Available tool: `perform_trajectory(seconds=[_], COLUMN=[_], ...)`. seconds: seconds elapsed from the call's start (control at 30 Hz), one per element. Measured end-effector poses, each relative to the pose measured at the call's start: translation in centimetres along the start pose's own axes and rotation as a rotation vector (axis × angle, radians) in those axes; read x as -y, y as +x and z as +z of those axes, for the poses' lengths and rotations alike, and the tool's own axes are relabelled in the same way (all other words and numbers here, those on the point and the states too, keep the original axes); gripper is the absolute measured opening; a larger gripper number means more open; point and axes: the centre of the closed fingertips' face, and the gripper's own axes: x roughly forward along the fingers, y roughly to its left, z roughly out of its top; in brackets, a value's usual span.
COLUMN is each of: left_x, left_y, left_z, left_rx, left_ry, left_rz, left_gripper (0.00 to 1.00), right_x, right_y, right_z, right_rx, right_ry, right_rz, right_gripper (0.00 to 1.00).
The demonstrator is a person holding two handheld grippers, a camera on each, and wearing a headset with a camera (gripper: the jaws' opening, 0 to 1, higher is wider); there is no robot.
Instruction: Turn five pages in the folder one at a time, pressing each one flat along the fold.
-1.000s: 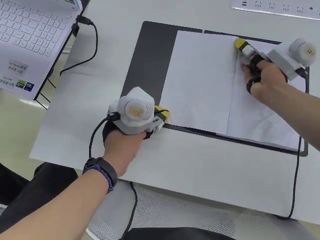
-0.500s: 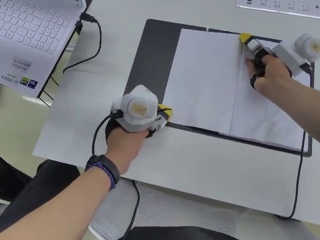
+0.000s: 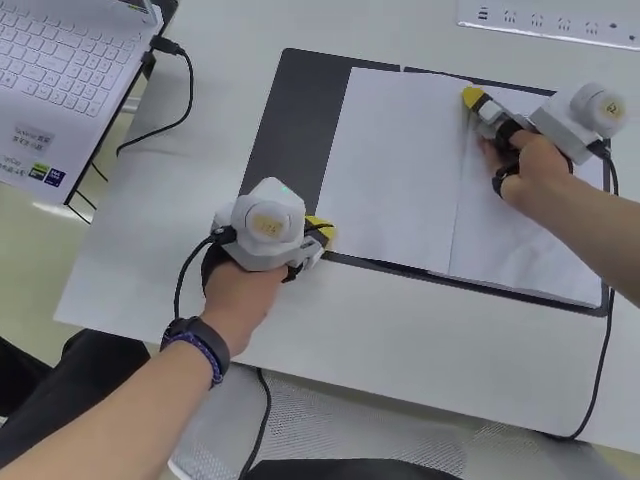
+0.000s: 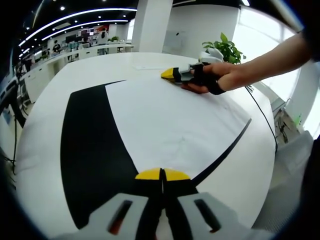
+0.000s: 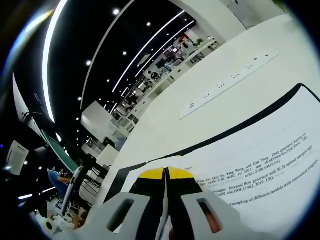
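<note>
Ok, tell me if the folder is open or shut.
Open: the folder lies spread flat, white pages either side of the fold.

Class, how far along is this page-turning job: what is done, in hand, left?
Done: a page lies turned on the folder's left side. In hand: the shut right gripper presses the top of the fold; the shut left gripper rests at the page's lower edge. Left: the fold below it; page count cannot be told.

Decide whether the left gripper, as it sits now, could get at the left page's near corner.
Probably yes. The left gripper rests shut at the folder's near edge, right beside that corner of the left page, with nothing between them.
</note>
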Motion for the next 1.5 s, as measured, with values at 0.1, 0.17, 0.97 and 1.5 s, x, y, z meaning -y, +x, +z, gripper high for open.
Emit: perform_trajectory(seconds=[0.1,0.17,0.97,1.5], left_x=[-0.1,-0.2,-0.7,-0.8], left_y=[0.2,0.3,1.1,1.2], left_z=[-0.1,-0.1,-0.6,-0.7], left_rx=[0.002,0.001,0.018,0.028], left_ry=[-0.003,-0.005,-0.031,-0.031], left_rz=[0.001,0.001,-0.002,-0.007], left_gripper=[0.00,0.00,0.00,0.00], right_x=[0.3,0.1,-3.0,-4.0], right_y=[-0.5,-0.9,-7.3,-10.3], right_z=[-0.5,-0.9,-5.9,-8.2], right_rx=[0.001,0.002,-0.034,-0.061], right_ry=[-0.015,-0.013,-0.028,-0.038], right_rz=[0.001,0.007,0.050,0.079], right_gripper=[0.00,0.00,0.00,0.00])
